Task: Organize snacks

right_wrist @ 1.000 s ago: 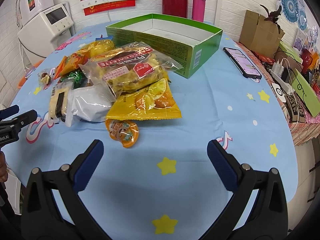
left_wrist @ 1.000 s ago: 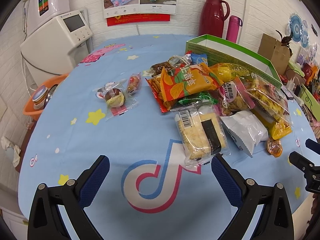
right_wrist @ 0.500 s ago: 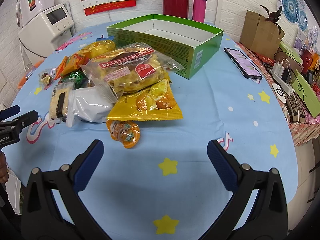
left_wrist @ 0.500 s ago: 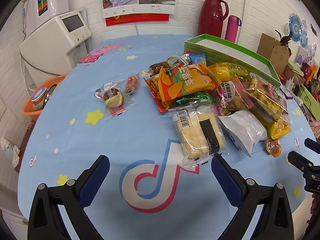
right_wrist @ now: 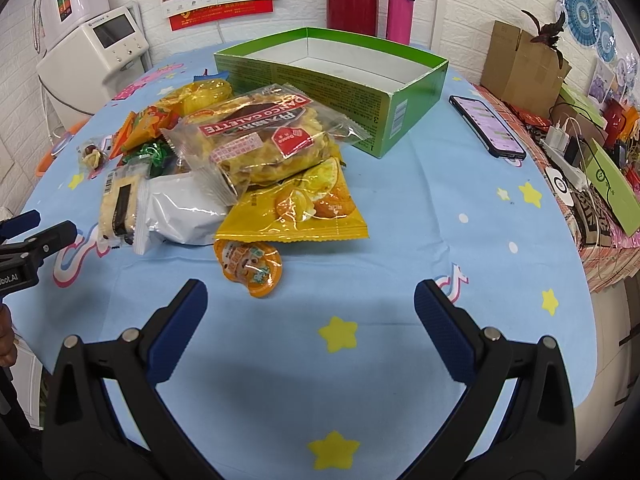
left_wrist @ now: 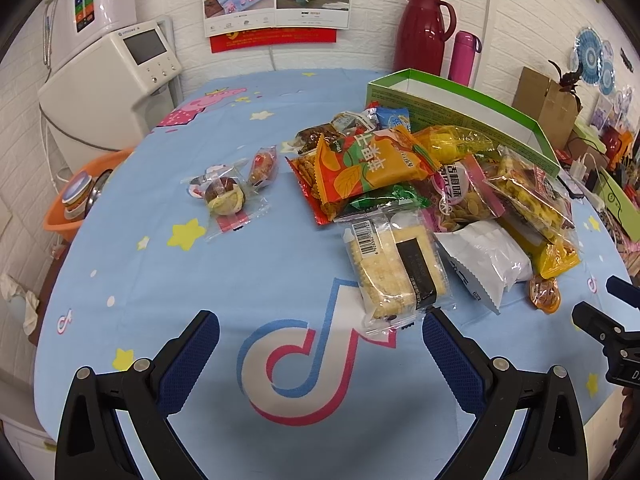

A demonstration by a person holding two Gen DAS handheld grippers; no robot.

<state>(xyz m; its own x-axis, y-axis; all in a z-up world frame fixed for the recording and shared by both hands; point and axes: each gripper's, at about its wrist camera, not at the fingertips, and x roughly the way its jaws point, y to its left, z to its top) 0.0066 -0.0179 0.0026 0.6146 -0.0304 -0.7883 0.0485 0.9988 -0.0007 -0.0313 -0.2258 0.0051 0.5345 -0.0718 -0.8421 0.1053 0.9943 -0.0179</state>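
Observation:
A heap of snack packets lies on the blue tablecloth: a cracker pack (left_wrist: 394, 264), a white pouch (left_wrist: 486, 258), an orange bag (left_wrist: 372, 166). A big clear galette bag (right_wrist: 262, 138) rests on a yellow chip bag (right_wrist: 296, 214), with a small orange jelly cup (right_wrist: 250, 266) in front. Two small wrapped cakes (left_wrist: 224, 196) sit apart on the left. The open green box (right_wrist: 340, 76) stands behind the heap, with nothing visible inside. My left gripper (left_wrist: 320, 340) is open just short of the cracker pack. My right gripper (right_wrist: 310, 308) is open before the jelly cup.
A phone (right_wrist: 488, 126) lies right of the box. A red thermos (left_wrist: 424, 32) and pink bottle (left_wrist: 464, 54) stand at the back wall. A white appliance (left_wrist: 108, 84) and an orange basin (left_wrist: 84, 196) are off the table's left edge. Clutter lines the right side.
Both grippers stay open. The left view has shifted slightly, bringing the cracker pack a little closer to the left fingers. The right view is almost unchanged.

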